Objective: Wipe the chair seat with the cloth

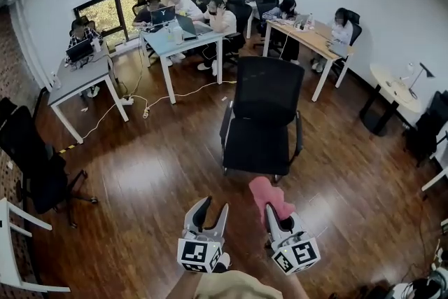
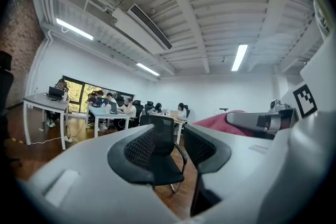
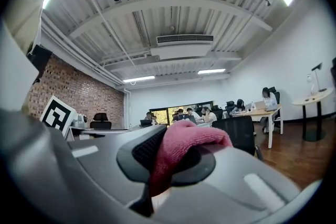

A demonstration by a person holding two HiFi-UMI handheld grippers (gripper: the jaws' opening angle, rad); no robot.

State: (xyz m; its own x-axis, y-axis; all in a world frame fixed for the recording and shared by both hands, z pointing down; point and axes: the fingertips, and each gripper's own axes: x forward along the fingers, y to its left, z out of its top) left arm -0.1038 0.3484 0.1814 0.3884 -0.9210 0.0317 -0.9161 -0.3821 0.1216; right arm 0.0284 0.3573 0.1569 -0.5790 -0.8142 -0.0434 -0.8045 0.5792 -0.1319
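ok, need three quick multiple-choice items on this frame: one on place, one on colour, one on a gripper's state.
1. Where is the black chair?
A) on a desk
B) on the wood floor, ahead of both grippers
C) behind the person

2. What colour is the cloth?
A) blue
B) pink
C) white

3. How does the left gripper stand?
A) shut on the cloth
B) clamped on a chair arm
C) jaws apart, nothing between

Key: 1 B, the head view shows it beyond the grippers; 2 B, it is pink in the right gripper; 3 C, the chair shows through the gap.
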